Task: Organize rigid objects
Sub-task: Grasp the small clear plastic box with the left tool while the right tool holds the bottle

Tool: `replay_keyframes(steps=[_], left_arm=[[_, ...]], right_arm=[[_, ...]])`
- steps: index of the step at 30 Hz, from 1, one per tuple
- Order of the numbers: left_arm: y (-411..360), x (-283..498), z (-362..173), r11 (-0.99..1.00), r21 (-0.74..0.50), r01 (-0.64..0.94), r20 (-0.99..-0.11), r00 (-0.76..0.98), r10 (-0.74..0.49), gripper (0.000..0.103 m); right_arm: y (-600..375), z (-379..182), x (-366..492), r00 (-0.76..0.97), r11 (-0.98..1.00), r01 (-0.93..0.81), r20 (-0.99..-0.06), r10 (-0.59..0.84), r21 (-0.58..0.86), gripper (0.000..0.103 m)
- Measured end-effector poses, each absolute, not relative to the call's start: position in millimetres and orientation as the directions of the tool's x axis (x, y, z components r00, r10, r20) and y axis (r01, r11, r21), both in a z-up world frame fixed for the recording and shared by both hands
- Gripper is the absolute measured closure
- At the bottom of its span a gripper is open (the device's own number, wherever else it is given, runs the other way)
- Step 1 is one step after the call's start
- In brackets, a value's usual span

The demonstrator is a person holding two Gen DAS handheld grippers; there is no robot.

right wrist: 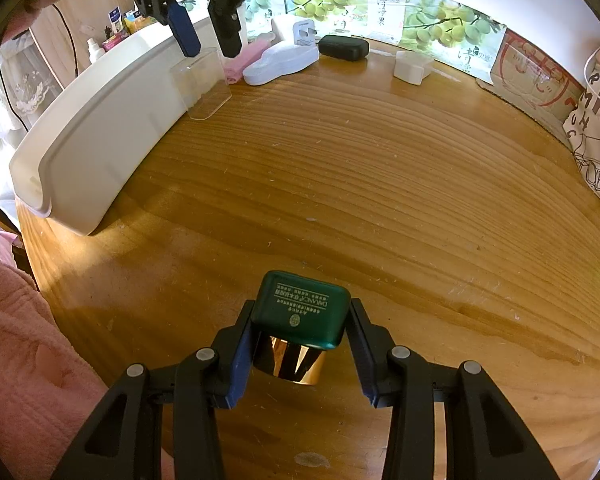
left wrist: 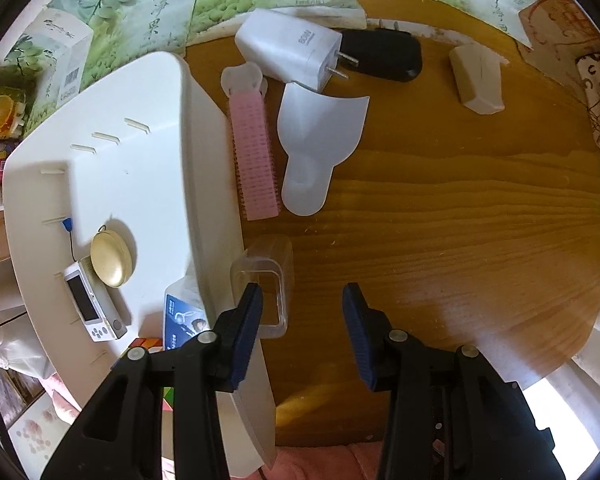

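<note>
Left tool point(left wrist: 302, 316) hangs jaws apart, empty, above the clear plastic box point(left wrist: 265, 286) standing against the white tray point(left wrist: 188, 152), probably lining up to lift it in; right tool point(right wrist: 300, 346) is clamped on a green-capped jar point(right wrist: 298, 316) (gold band) well clear of the tray, waiting over the surface point(right wrist: 340, 184)

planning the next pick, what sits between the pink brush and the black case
In the left wrist view, the white scoop and white charger lie between the pink brush and the black case.

Grained, glossy wooden table point(right wrist: 380, 184); clear plastic box point(right wrist: 202, 82); matt green jar point(right wrist: 300, 310) with shiny gold band.
</note>
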State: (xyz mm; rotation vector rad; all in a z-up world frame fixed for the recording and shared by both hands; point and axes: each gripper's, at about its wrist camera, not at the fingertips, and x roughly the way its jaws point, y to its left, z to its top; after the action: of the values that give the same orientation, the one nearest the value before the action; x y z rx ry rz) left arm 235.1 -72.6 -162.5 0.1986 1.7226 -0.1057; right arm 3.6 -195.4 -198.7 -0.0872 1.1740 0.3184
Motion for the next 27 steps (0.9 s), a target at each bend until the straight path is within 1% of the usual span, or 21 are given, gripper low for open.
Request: replay_keyframes(steps=[4, 9, 11, 12, 14, 15, 17, 19, 21, 27], left_arm=[[-75, 240, -171, 0.983, 0.012, 0.182, -0.981, -0.186, 0.046, 0.066], [-74, 243, -183, 0.985, 0.020, 0.170, -0.978, -0.202, 0.055, 0.070], [-72, 246, -187, 0.987, 0.018, 0.157, -0.977, -0.209, 0.051, 0.074], [-71, 247, -189, 0.988, 0.016, 0.156, -0.976, -0.211, 0.049, 0.081], [-71, 249, -192, 0.988, 0.006, 0.156, -0.976, -0.216, 0.040, 0.087], [-71, 248, -193, 0.987, 0.005, 0.163, -0.975, -0.220, 0.041, 0.094], [-73, 248, -193, 0.982, -0.004, 0.187, -0.975, -0.221, 0.038, 0.096], [-72, 248, -193, 0.982, -0.038, 0.185, -0.974, -0.227, 0.005, 0.100], [-72, 242, -197, 0.983, -0.078, 0.168, -0.971, -0.238, -0.037, 0.100], [-72, 235, -174, 0.977, -0.107, 0.184, -0.977, -0.200, -0.069, 0.100]], right_arm=[[-195, -199, 4, 0.345, 0.951, -0.295, -0.918, 0.197, 0.093, 0.059], [-194, -198, 3, 0.341, 0.949, -0.301, -0.920, 0.196, 0.091, 0.059], [-194, -198, 4, 0.338, 0.948, -0.305, -0.920, 0.197, 0.091, 0.059], [-194, -198, 4, 0.338, 0.948, -0.306, -0.920, 0.197, 0.090, 0.060], [-194, -198, 4, 0.336, 0.948, -0.306, -0.921, 0.195, 0.089, 0.060], [-193, -198, 5, 0.335, 0.948, -0.306, -0.922, 0.194, 0.089, 0.060], [-193, -199, 5, 0.333, 0.947, -0.307, -0.922, 0.196, 0.090, 0.060], [-194, -199, 5, 0.335, 0.948, -0.304, -0.921, 0.200, 0.096, 0.060], [-196, -198, 6, 0.330, 0.951, -0.288, -0.920, 0.211, 0.115, 0.060], [-202, -198, 6, 0.333, 0.959, -0.233, -0.913, 0.236, 0.163, 0.060]])
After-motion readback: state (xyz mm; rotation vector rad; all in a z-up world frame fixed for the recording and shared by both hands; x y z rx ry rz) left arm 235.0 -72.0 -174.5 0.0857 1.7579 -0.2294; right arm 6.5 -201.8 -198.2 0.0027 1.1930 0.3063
